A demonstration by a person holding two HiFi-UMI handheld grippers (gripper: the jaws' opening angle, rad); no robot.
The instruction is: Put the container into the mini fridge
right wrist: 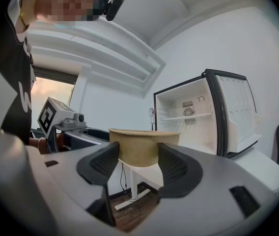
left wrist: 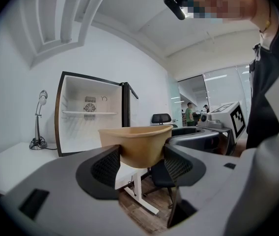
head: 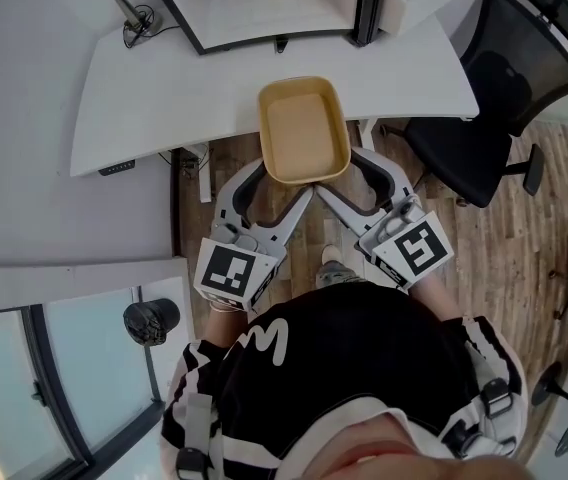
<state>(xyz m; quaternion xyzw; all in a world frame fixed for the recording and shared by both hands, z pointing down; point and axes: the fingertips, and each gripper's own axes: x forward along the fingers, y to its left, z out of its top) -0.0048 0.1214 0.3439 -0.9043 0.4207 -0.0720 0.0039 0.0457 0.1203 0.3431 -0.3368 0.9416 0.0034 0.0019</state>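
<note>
Left gripper [head: 282,183] and right gripper [head: 349,180] fingers both pinch the tan container [head: 304,133], held up by the desk [head: 164,98], so only sliding it into the open mini fridge [head: 264,8] is left.

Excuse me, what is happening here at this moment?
A person holds an empty tan container with two tools: the left gripper and the right gripper each clamp its near end. It hangs in the air over the edge of the white desk. The mini fridge on the desk stands open; the container is not yet inside.
</note>
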